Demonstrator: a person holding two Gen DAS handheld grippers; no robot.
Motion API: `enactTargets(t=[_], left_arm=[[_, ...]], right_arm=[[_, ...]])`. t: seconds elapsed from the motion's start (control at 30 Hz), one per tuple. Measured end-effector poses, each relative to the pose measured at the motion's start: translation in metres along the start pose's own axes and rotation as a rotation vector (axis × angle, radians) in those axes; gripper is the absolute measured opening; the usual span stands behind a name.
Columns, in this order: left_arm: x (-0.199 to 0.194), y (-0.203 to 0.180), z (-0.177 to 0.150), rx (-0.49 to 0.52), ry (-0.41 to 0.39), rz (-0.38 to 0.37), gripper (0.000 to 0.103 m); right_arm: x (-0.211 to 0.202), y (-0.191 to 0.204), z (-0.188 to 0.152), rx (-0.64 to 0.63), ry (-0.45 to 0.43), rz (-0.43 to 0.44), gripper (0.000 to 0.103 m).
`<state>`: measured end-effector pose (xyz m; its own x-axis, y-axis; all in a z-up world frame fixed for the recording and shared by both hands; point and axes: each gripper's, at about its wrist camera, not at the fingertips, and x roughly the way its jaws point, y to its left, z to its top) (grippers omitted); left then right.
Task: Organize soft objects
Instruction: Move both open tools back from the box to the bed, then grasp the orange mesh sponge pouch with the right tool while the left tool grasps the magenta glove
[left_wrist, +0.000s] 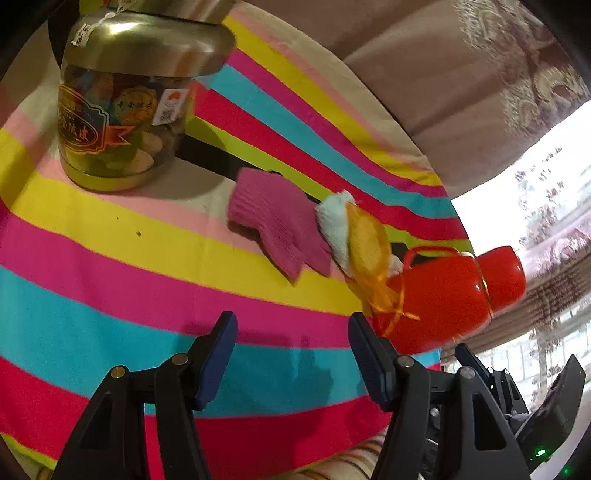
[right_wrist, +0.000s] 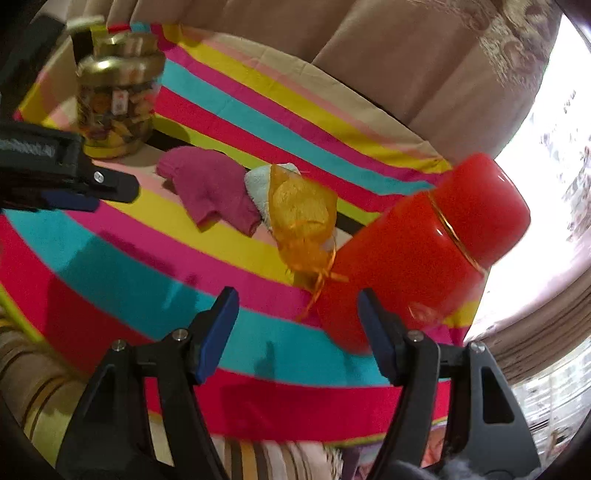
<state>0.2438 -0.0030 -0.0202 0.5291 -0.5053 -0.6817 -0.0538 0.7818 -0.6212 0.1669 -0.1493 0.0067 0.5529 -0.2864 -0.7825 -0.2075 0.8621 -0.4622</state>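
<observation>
A pink knitted glove (left_wrist: 275, 225) (right_wrist: 208, 190) lies on the striped cloth. Touching its right side is a pale blue-white soft cloth (left_wrist: 334, 223) (right_wrist: 258, 182), with an orange mesh pouch (left_wrist: 369, 249) (right_wrist: 303, 218) lying over it. My left gripper (left_wrist: 291, 328) is open and empty, hovering in front of the glove and pouch. My right gripper (right_wrist: 297, 306) is open and empty, just in front of the pouch's ribbon and the red flask (right_wrist: 421, 251). The left gripper's finger (right_wrist: 70, 181) shows at the left of the right wrist view.
A red flask (left_wrist: 454, 295) stands at the cloth's right edge, touching the pouch. A gold-lidded jar of sweets (left_wrist: 125, 99) (right_wrist: 116, 94) stands at the far left. The striped cloth (left_wrist: 110, 280) (right_wrist: 129, 266) covers the table. Curtains (left_wrist: 443, 74) hang behind.
</observation>
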Motion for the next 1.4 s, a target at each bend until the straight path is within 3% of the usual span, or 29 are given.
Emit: enactTargets(t=[0.3, 0.77, 1.07, 1.17, 1.23, 1.3, 1.4], left_arm=[[0.032, 0.012, 0.024, -0.018, -0.027, 0.011, 0.063], [0.072, 0.016, 0.052, -0.036, -0.064, 0.027, 0.063], [0.088, 0.023, 0.057, -0.079, -0.06, 0.036, 0.062], [0.089, 0.023, 0.059, -0.085, -0.067, 0.04, 0.062], [0.088, 0.025, 0.058, -0.098, -0.074, 0.056, 0.056], [0.086, 0.03, 0.058, -0.123, -0.087, 0.053, 0.056], [0.084, 0.031, 0.058, -0.118, -0.099, 0.076, 0.053]], right_arm=[[0.06, 0.031, 0.024, -0.076, 0.014, -0.142, 0.07], [0.118, 0.036, 0.046, -0.111, 0.06, -0.283, 0.07], [0.144, 0.035, 0.047, -0.107, 0.094, -0.266, 0.07], [0.147, 0.032, 0.047, -0.096, 0.091, -0.252, 0.065], [0.149, 0.028, 0.048, -0.081, 0.093, -0.216, 0.047], [0.149, 0.025, 0.048, -0.062, 0.094, -0.184, 0.039], [0.148, 0.024, 0.046, -0.062, 0.081, -0.174, 0.036]])
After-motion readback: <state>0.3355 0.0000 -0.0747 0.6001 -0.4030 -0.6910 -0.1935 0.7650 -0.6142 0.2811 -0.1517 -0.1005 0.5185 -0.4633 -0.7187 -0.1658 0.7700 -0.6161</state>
